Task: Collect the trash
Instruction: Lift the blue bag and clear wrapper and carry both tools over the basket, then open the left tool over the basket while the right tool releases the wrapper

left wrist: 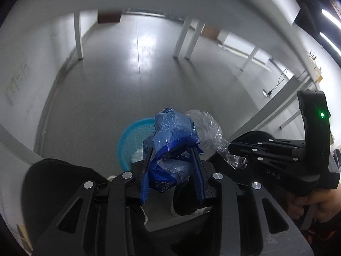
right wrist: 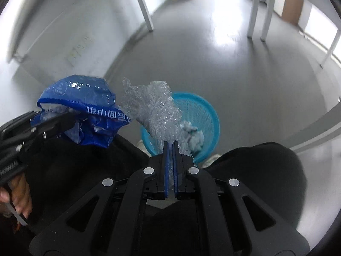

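My left gripper (left wrist: pixel 171 151) is shut on a crumpled blue plastic wrapper (left wrist: pixel 172 132), which bulges out past both fingers. The same blue wrapper (right wrist: pixel 85 108) shows at the left of the right wrist view, held by the left gripper (right wrist: pixel 53 119). My right gripper (right wrist: pixel 170 144) is shut on a wad of clear crinkled plastic film (right wrist: pixel 153 106). That clear film (left wrist: pixel 208 132) and the right gripper (left wrist: pixel 232 149) appear beside the wrapper in the left wrist view. A round light-blue mesh basket (right wrist: pixel 204 115) stands on the floor beneath both, with white crumpled paper (right wrist: pixel 195 136) inside. The basket (left wrist: pixel 132 140) is partly hidden by the wrapper.
Grey shiny floor (right wrist: pixel 213 64) spreads beyond the basket. White table legs (right wrist: pixel 253 10) stand farther off, and a white wall (right wrist: pixel 53 32) runs along the left. The person's dark trouser legs (right wrist: pixel 255 181) flank the basket, with a hand (right wrist: pixel 19 192) on the left gripper's handle.
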{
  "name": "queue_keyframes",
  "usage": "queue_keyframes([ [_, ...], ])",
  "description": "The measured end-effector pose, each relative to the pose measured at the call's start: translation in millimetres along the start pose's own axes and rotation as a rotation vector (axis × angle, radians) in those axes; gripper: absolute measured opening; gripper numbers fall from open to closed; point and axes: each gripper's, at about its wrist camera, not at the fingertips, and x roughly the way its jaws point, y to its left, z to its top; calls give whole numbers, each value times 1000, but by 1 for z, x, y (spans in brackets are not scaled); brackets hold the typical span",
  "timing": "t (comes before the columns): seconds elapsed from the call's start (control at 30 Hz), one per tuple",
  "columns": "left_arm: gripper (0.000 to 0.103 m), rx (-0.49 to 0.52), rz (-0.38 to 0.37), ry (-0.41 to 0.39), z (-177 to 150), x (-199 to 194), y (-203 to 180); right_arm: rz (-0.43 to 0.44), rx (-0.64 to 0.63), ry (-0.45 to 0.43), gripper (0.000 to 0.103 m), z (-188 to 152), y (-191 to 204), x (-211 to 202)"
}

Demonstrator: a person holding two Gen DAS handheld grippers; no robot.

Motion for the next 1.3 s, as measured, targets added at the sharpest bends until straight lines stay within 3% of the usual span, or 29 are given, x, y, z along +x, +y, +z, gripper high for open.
queue_keyframes([
  [0.17,32,-23,9,57,1,48,19,-2,60,88,3,13,-16,51],
  [0.43,32,-196,32,159,27,112,55,-65,144,200,3,41,-36,128],
  [0.67,32,-189,80,250,38,163,58,-82,227,308,3,43,-55,183],
  [0.8,33,-219,71,315,41,191,63,-81,246,340,7,47,-62,207],
  [0.83,34,-227,63,333,42,198,65,-75,251,348,14,47,-63,211],
  [0.87,43,-244,54,360,42,207,67,-67,261,352,21,45,-65,213],
  [0.9,63,-249,56,371,41,208,68,-62,278,351,33,48,-69,214],
  [1.0,63,-240,112,330,52,206,75,-55,306,341,36,48,-75,218],
  [1.1,63,-288,79,324,54,203,81,-45,315,336,38,46,-77,217],
  [1.3,65,-283,49,301,56,188,75,-48,268,291,43,45,-71,198],
])
